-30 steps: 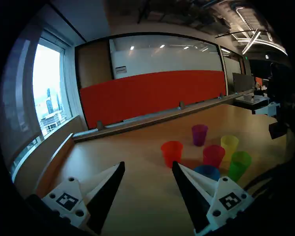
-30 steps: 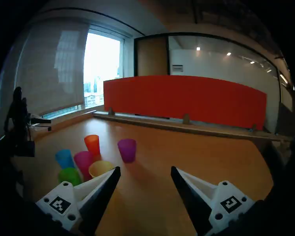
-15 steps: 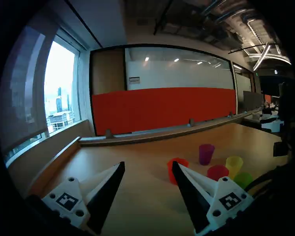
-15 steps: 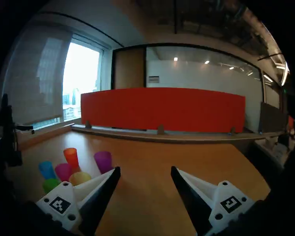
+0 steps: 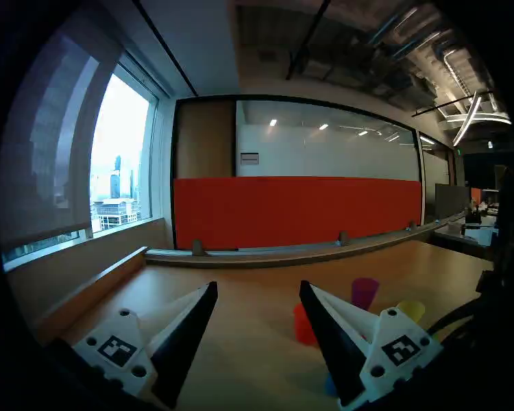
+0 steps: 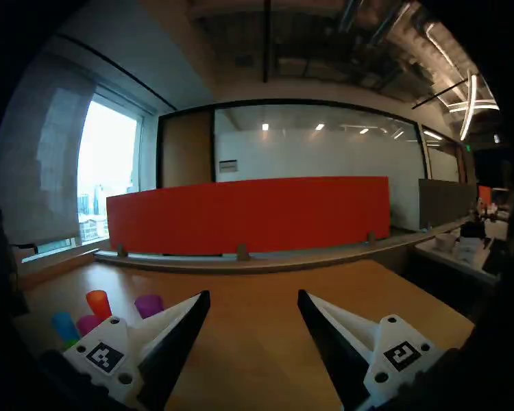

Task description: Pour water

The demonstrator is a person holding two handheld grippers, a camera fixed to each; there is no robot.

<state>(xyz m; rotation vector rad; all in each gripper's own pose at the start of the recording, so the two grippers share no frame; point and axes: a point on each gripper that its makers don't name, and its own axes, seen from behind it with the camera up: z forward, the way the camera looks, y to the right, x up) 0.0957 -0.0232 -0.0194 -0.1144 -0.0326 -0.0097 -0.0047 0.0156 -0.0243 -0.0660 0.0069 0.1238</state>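
While held above the counter [image 5: 257, 373], gaping wide and gripping nothing: left gripper [image 5: 257, 322] and right gripper [image 6: 253, 322] alike. Seen in left gripper view around 4 o'clock: orange cup [image 5: 299, 329] half behind a finger, purple cup [image 5: 364, 291], yellow cup [image 5: 412, 309]. Seen in right gripper view at 8 o'clock: orange and purple again, plus blue cup [image 6: 64, 326] and pink cup [image 6: 88, 322].

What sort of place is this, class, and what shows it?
Probably an open-plan office: a long wooden desk with a red divider panel along its back, a glass-walled room behind, and exposed ceiling pipes with strip lights.
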